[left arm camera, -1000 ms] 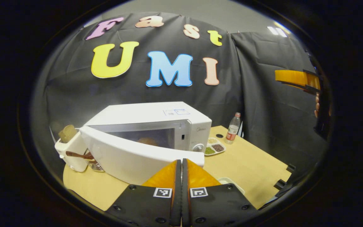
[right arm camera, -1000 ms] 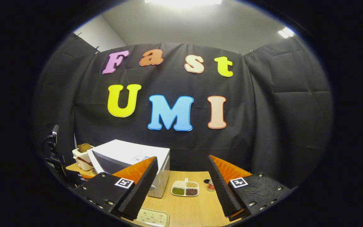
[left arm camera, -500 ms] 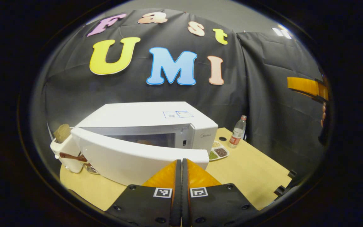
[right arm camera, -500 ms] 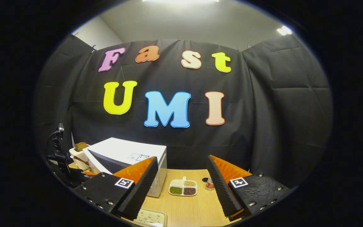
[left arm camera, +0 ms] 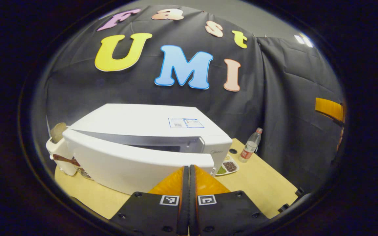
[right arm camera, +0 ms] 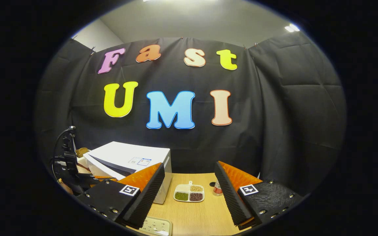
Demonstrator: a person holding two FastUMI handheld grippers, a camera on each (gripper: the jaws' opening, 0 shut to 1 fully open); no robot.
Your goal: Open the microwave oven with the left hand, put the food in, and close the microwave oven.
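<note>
While nearly shut, microwave door (left arm camera: 136, 164) edge against closed left claw (left arm camera: 189, 173); right claw (right arm camera: 189, 183) spread, empty.

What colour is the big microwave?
White, the microwave and its door alike; the left gripper view shows it best.

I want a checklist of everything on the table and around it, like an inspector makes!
Surface: tan wooden table, with a small round hole near the bottle.
Job's things: white microwave; its door nearly closed, a narrow gap left. Food not visible.
Clutter: toaster with bread, bottle, divided dish of beans, tray at the near edge.
Grippers: left gripper shut, tips against the door; right gripper open, empty, held above the table.
Cables: black cable at the left gripper in the right gripper view.
Surroundings: black cloth wall, ceiling lights.
</note>
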